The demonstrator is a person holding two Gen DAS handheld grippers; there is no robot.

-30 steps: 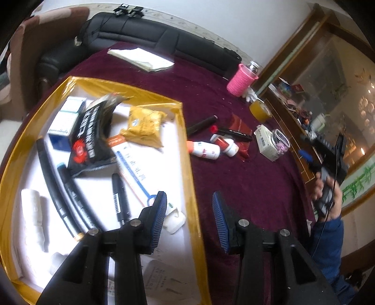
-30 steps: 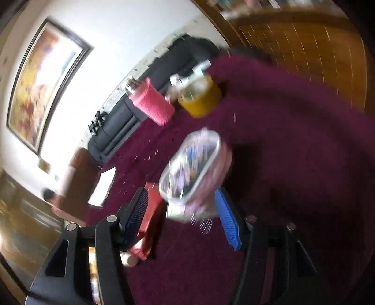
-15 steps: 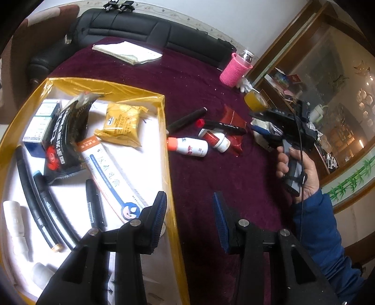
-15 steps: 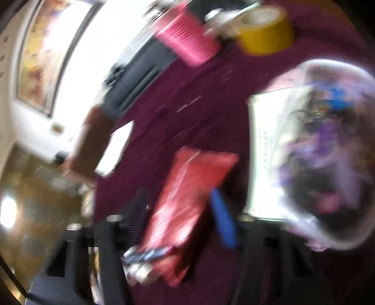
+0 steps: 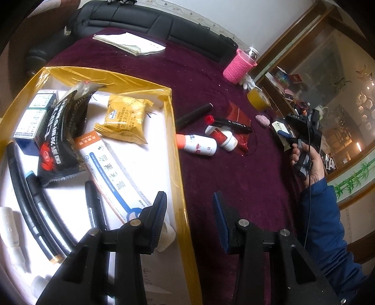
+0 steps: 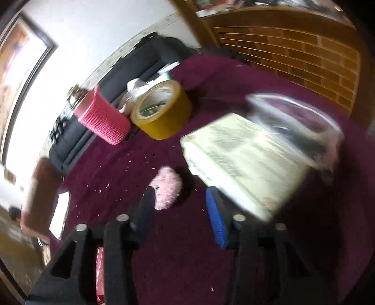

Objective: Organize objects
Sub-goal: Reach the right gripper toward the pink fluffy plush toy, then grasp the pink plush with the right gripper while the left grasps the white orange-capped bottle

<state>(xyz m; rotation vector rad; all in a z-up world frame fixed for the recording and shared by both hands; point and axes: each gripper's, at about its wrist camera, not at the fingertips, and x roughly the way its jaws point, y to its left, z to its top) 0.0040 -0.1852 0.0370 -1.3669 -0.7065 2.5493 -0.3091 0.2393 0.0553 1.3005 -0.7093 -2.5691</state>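
My left gripper (image 5: pixel 189 199) hangs open over the right rim of the yellow-edged tray (image 5: pixel 173 131), with nothing between its fingers. The tray holds boxes, snack packets and pens. On the maroon cloth beyond lie an orange-capped white bottle (image 5: pixel 199 145), a red-labelled bottle (image 5: pixel 222 137), a red-capped marker (image 5: pixel 229 123) and a red packet (image 5: pixel 239 117). My right gripper (image 6: pixel 180 201) points down at the cloth and its jaws are opening. A pink fluffy puff (image 6: pixel 167 190) lies between them beside the left finger, unpinched. Just right of them lies a white box (image 6: pixel 239 159).
A blurred clear bag (image 6: pixel 293 117) rests on the white box. A yellow tape roll (image 6: pixel 161 115) and a pink-sleeved bottle (image 6: pixel 103 119) stand behind. A hand in a blue sleeve (image 5: pixel 304 162) carries the right gripper. A black sofa (image 5: pixel 140 21) and folded papers (image 5: pixel 131 45) lie at the far side.
The right gripper has swung across the cloth: a clear container sat between its fingers before, now the pink puff does. In the left wrist view the right hand came in toward the white box.
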